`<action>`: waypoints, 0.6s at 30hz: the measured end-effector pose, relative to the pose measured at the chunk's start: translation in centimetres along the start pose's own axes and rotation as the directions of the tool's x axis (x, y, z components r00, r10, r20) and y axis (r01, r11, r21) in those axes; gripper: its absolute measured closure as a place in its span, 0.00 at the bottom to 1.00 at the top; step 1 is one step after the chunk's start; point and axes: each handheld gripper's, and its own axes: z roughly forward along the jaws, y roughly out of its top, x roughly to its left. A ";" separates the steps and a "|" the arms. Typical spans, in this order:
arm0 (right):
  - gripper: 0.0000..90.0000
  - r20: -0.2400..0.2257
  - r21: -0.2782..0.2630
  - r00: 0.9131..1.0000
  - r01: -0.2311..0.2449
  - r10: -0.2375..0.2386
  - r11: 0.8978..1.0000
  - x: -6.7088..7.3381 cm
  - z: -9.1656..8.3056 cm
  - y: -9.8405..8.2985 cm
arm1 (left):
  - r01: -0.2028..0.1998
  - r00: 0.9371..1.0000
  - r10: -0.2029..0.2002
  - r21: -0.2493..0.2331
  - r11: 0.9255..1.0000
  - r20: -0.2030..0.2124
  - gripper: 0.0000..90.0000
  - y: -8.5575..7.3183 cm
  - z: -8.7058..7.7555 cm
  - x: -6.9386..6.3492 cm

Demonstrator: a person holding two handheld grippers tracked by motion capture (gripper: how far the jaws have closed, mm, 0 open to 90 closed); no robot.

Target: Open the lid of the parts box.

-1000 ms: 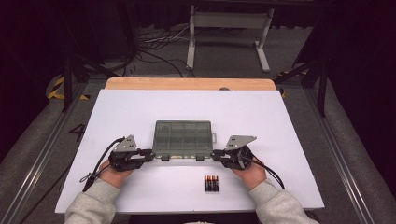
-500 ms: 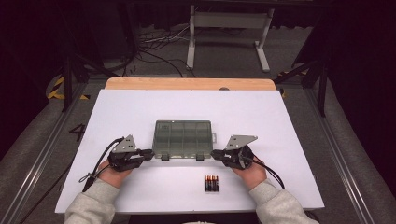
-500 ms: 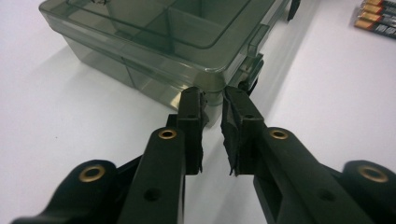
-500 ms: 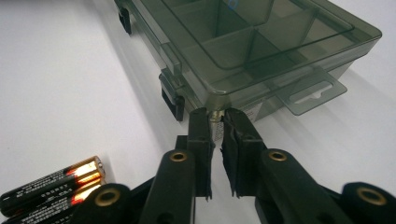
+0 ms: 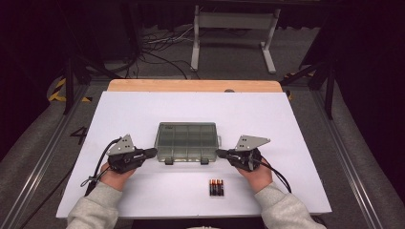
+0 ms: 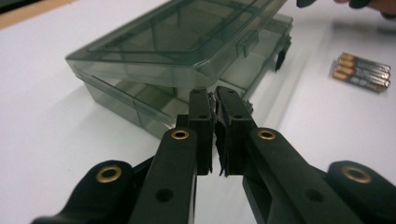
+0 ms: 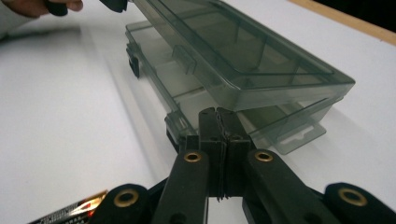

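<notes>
Tabletop [image 5: 143, 109], white in a dark room, bears our organizer box [image 5: 187, 140] between left claw [image 5: 152, 152] and right claw [image 5: 220, 153], each having just closed together, empty, at its ends.

We cannot read the embossed mark on the lid of the organizer box [image 6: 187, 42] in the left gripper view; it is blurred. At three o'clock there, the print on the AA batteries [image 6: 362, 70] is too small to read. In the right gripper view, one battery [image 7: 70, 211] at seven o'clock is cut off by the bottom edge.
</notes>
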 end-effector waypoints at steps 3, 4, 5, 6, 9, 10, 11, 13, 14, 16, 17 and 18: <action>1.00 0.019 -0.034 1.000 -0.004 0.005 0.999 -0.1 -0.1 0.2 | 0.005 1.000 -0.005 -0.037 0.999 -0.005 0.96 0.1 0.0 0.2; 1.00 0.023 -0.041 1.000 -0.005 0.006 0.999 -0.1 -0.1 0.2 | 0.008 1.000 -0.008 -0.049 0.999 -0.007 0.96 0.2 0.0 0.2; 1.00 0.029 -0.048 1.000 -0.011 0.012 0.999 -0.1 -0.1 0.2 | 0.014 1.000 -0.014 -0.056 0.998 -0.005 0.96 0.2 0.0 0.2; 1.00 0.033 -0.051 0.999 -0.014 0.015 0.999 -0.2 -0.1 0.2 | 0.021 1.000 -0.021 -0.065 0.998 -0.004 0.96 0.2 0.0 0.3; 1.00 0.034 -0.075 0.999 -0.036 0.039 0.997 -0.4 -0.1 0.2 | 0.027 0.999 -0.029 -0.087 0.996 -0.015 0.96 0.3 0.2 0.4; 1.00 0.033 -0.082 0.998 -0.041 0.044 0.996 -0.5 -0.1 0.2 | 0.031 0.999 -0.032 -0.084 0.996 -0.011 0.96 0.4 0.2 0.4; 1.00 0.033 -0.084 0.998 -0.043 0.046 0.996 -0.5 -0.1 0.2 | 0.029 0.999 -0.030 -0.086 0.996 -0.011 0.96 0.5 0.3 0.3; 1.00 0.034 -0.085 0.998 -0.045 0.049 0.995 -0.6 0.0 0.2 | 0.026 1.000 -0.028 -0.087 0.996 -0.013 0.96 0.5 0.4 0.3; 1.00 0.033 -0.084 0.998 -0.047 0.050 0.995 -0.6 0.0 0.2 | 0.029 0.999 -0.031 -0.087 0.996 -0.013 0.96 0.6 0.4 0.2; 1.00 0.035 -0.079 0.998 -0.043 0.046 0.996 -0.5 0.0 0.1 | 0.034 0.999 -0.035 -0.089 0.996 -0.009 0.96 0.6 0.5 0.2; 1.00 0.039 -0.076 0.998 -0.041 0.044 0.996 -0.5 0.0 0.1 | 0.030 0.999 -0.031 -0.090 0.995 -0.013 0.96 0.7 0.5 0.2; 0.99 0.053 -0.067 0.998 -0.040 0.043 0.997 -0.5 0.0 0.1 | 0.030 0.999 -0.031 -0.090 0.995 -0.013 0.96 0.7 0.5 0.2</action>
